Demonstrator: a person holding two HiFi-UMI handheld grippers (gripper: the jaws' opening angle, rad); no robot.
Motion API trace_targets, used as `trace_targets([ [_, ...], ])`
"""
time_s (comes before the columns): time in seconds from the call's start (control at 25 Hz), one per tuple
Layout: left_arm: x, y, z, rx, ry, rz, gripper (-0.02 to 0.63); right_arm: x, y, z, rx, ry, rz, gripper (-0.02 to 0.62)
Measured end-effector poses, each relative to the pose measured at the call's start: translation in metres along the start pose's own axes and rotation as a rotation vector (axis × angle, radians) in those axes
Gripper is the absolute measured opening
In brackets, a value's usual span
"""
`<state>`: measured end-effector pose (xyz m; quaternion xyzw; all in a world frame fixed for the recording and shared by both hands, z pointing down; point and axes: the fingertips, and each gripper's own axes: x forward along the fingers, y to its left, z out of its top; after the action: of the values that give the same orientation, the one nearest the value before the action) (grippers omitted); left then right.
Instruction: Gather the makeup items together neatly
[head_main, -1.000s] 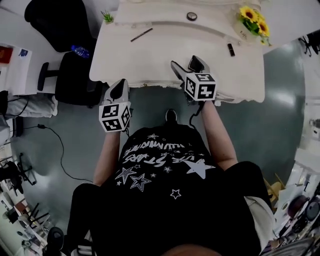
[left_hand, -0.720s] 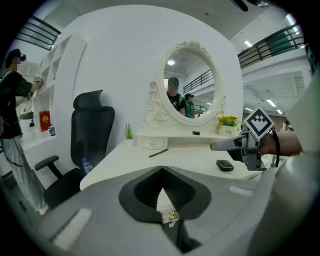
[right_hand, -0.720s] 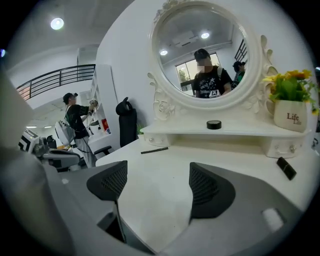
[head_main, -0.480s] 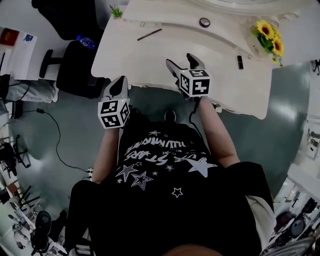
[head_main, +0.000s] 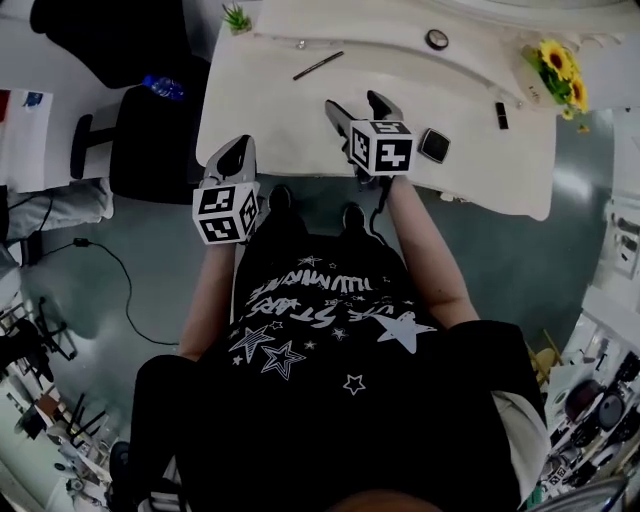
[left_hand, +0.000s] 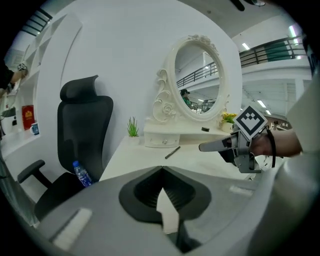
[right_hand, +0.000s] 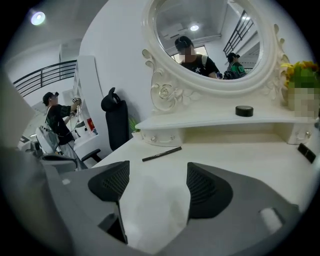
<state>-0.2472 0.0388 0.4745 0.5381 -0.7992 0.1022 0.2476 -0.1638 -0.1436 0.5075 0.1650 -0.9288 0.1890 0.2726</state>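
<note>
On the white dressing table (head_main: 270, 110) lie a black pencil (head_main: 318, 65) (right_hand: 161, 153), a square black compact (head_main: 433, 145) near the front edge and a black lipstick (head_main: 501, 115) (right_hand: 306, 152) at the right. A round black compact (head_main: 436, 39) (right_hand: 244, 111) sits on the raised shelf. My right gripper (head_main: 355, 102) (right_hand: 159, 172) hovers over the table's front middle, open; its jaws have just been closing slightly with nothing between them. My left gripper (head_main: 238, 155) (left_hand: 162, 170) is at the table's front left edge, its jaws meeting at the tips, empty.
An oval mirror (right_hand: 215, 40) stands behind the shelf. Yellow flowers (head_main: 560, 65) are at the right end and a small green plant (head_main: 237, 18) at the left. A black office chair (head_main: 150, 150) with a blue bottle (head_main: 160, 85) stands left of the table.
Both grippers have moved forward, the right one from the front edge to over the table. The square compact now shows beside the right gripper.
</note>
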Motion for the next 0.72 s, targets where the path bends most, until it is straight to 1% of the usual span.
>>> trace_targets([
  [0.16,0.015,0.033,0.004,0.011,0.019,-0.068,0.0,0.029,0.013,0.006,0.072,0.008,-0.074,0.376],
  [0.36,0.033,0.062,0.004,0.024,0.039,-0.147,0.0,0.056,0.02,0.013,0.115,0.006,-0.186,0.357],
  [0.48,0.042,0.075,0.004,0.032,0.045,-0.185,0.0,0.069,0.02,0.019,0.146,0.002,-0.251,0.337],
  [0.72,0.054,0.097,0.006,0.042,0.061,-0.241,0.0,0.093,0.014,0.024,0.201,0.031,-0.366,0.277],
])
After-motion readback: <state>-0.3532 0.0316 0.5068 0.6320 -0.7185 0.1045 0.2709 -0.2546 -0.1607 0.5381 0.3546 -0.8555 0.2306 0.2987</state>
